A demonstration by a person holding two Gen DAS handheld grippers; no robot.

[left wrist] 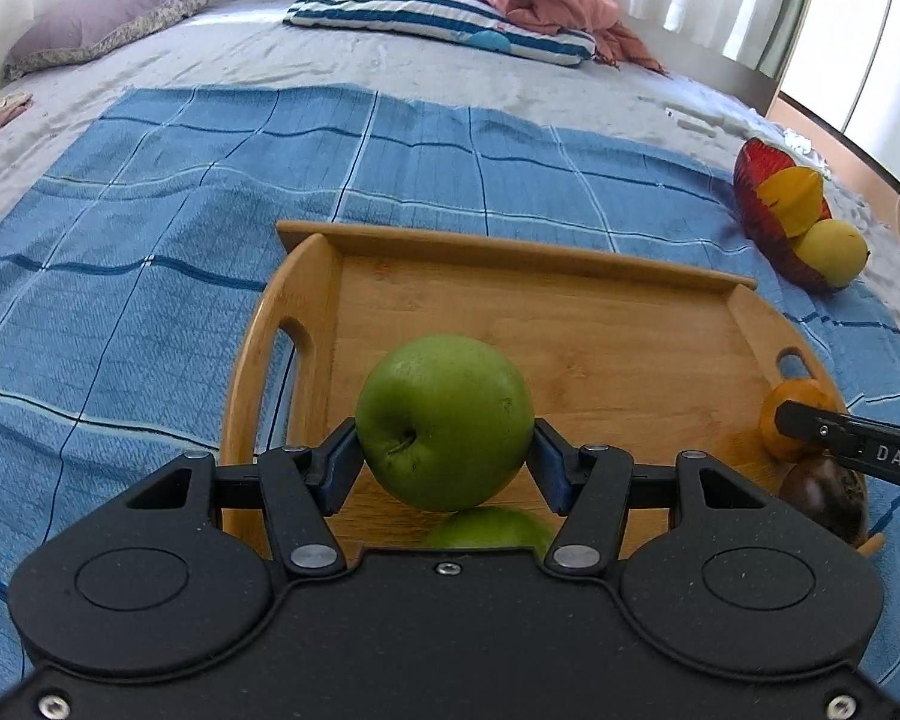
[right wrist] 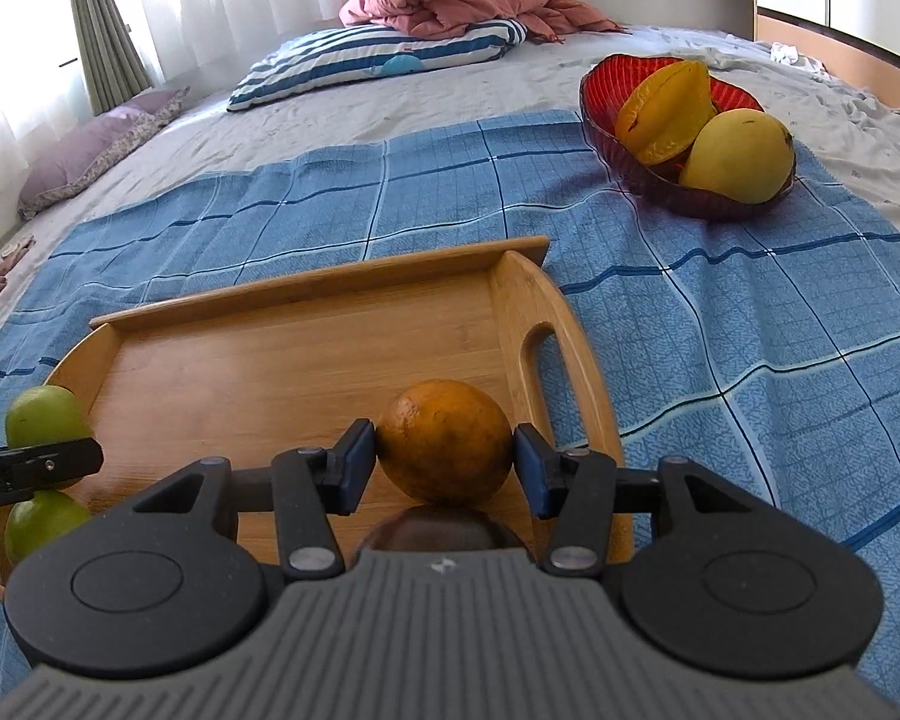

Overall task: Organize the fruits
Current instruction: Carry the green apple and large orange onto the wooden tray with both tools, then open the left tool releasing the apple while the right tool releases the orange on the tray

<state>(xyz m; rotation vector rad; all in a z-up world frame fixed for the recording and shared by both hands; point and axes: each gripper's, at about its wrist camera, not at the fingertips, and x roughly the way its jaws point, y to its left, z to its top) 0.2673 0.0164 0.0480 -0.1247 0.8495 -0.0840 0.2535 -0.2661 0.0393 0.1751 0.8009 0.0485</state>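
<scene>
The left tool [left wrist: 444,456] holds a round green apple [left wrist: 444,423] between its 2 blue pads [left wrist: 343,465]. The pads are spread about as wide as the apple and press on both of its sides. The apple's stem end faces the camera. It sits above the near end of the flat wooden tray with handle holes [left wrist: 570,324]. A second green apple [left wrist: 489,528] lies on the tray just below it.

The right tool [right wrist: 444,462] holds a round orange fruit [right wrist: 444,441] the same way, with 1 pad on each side. This fruit is over the near right part of the tray, close to the handle hole. A dark brown round fruit [right wrist: 438,531] sits just under it, partly hidden by the tool.

The tray lies on a blue checked cloth [right wrist: 720,330] spread on the bed [left wrist: 330,60]. Farther off on the cloth is a red glass bowl [right wrist: 630,75]. In it are a yellow star fruit [right wrist: 666,111] and a yellow mango [right wrist: 741,156], touching each other.
</scene>
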